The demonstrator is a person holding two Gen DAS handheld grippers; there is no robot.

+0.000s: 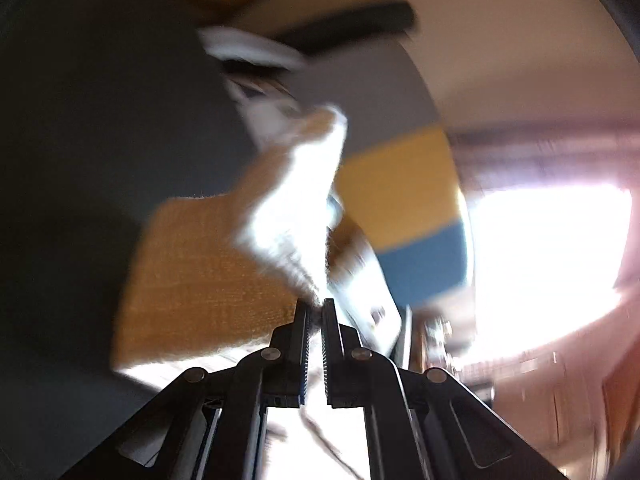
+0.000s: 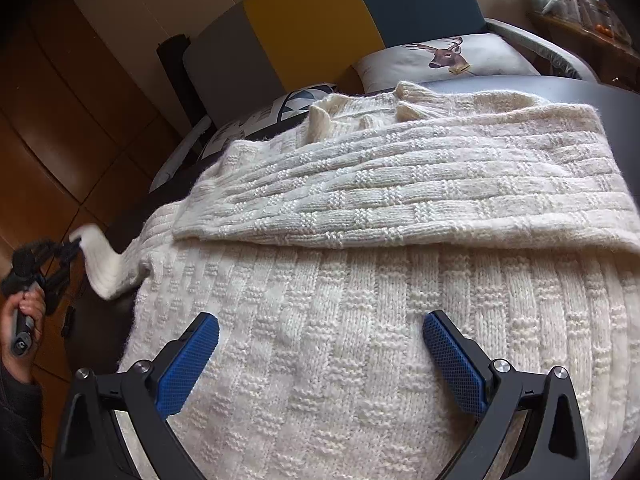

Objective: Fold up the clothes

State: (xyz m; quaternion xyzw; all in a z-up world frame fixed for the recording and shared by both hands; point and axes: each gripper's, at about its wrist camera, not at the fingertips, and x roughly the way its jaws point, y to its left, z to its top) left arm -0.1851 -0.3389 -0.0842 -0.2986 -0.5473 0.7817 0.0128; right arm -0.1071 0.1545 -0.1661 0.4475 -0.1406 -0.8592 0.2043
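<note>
A cream knitted sweater (image 2: 360,280) lies spread on a dark round table (image 2: 600,92), with one part folded over across its far half. My right gripper (image 2: 320,344) is open and hovers just above the near part of the sweater. My left gripper (image 1: 316,312) is shut on the sweater's sleeve end (image 1: 288,216) and holds it out past the table's left edge. It shows in the right wrist view (image 2: 60,256) at the far left, pinching the cuff (image 2: 96,264). The left wrist view is blurred.
A bench with grey, yellow and blue back panels (image 2: 312,28) stands behind the table, with a deer-print cushion (image 2: 444,56) and a patterned cushion (image 2: 256,120) on it. Brown wooden floor (image 2: 60,140) lies to the left. A cluttered shelf (image 2: 580,12) is at the far right.
</note>
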